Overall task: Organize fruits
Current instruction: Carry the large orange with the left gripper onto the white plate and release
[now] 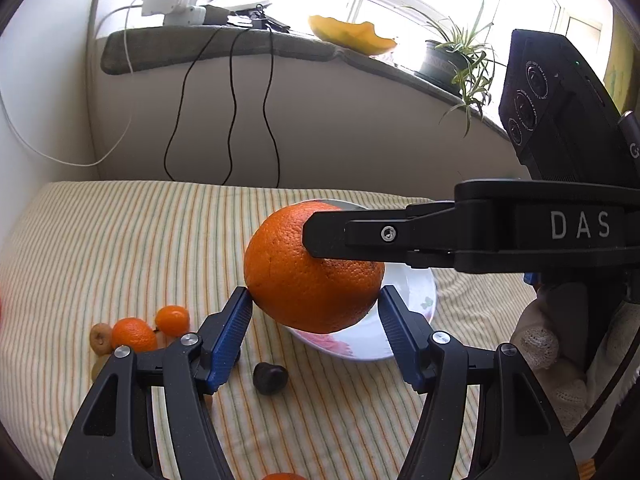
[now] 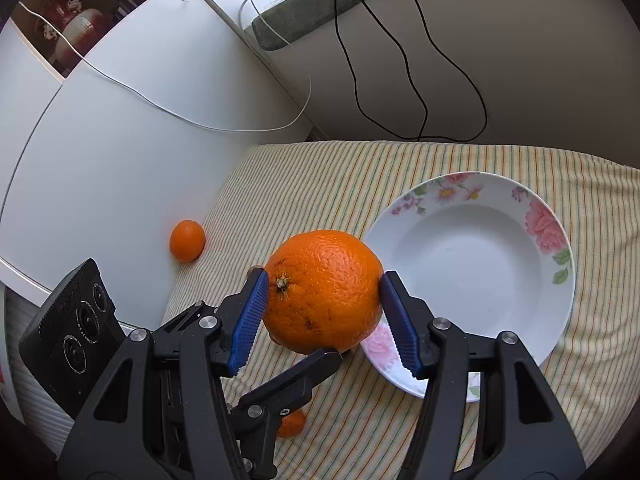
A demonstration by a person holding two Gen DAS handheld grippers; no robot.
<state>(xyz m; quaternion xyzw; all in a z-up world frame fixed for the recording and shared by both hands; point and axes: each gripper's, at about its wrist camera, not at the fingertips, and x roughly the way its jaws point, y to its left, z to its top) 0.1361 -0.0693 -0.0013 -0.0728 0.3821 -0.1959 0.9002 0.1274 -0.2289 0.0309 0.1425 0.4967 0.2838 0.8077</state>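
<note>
A large orange (image 1: pixel 304 276) (image 2: pixel 324 292) hangs above the striped cloth, by the near-left rim of a white flowered plate (image 1: pixel 418 292) (image 2: pixel 472 264). Both grippers are shut on it. My left gripper (image 1: pixel 314 300) presses its blue pads on the fruit's lower sides. My right gripper (image 2: pixel 324 292) clamps it across the middle, stem end at the left pad. In the left wrist view a right finger (image 1: pixel 344 236) crosses the fruit's top; in the right wrist view a left finger (image 2: pixel 316 364) shows beneath it. The plate holds nothing.
Two small oranges (image 1: pixel 134 334) (image 1: pixel 173 319), a brownish fruit (image 1: pixel 100 336) and a dark fruit (image 1: pixel 271 377) lie on the cloth at the left. Another small orange (image 2: pixel 187 240) sits by a white cabinet (image 2: pixel 120 152). Cables hang from a windowsill (image 1: pixel 224 46). A gloved hand (image 1: pixel 540 344) holds the right gripper.
</note>
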